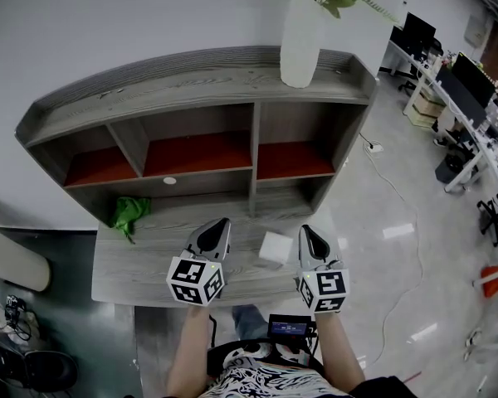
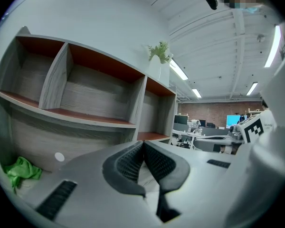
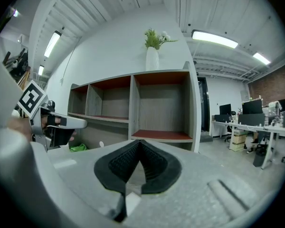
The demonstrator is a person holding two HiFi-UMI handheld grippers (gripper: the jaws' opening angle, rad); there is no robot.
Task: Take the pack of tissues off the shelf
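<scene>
Pack (image 1: 275, 247) sits lower centre on desk (image 1: 141, 268) between our left gripper (image 1: 223, 222) and right gripper (image 1: 305, 230), both closed, empty; shelf (image 1: 199, 152) bare: landed or pending

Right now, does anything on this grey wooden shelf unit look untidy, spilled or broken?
Only one thing: a bright green cloth lies crumpled in a heap at the left end of the lower ledge. The tall white vase on top stands upright; nothing looks spilled or broken.
</scene>
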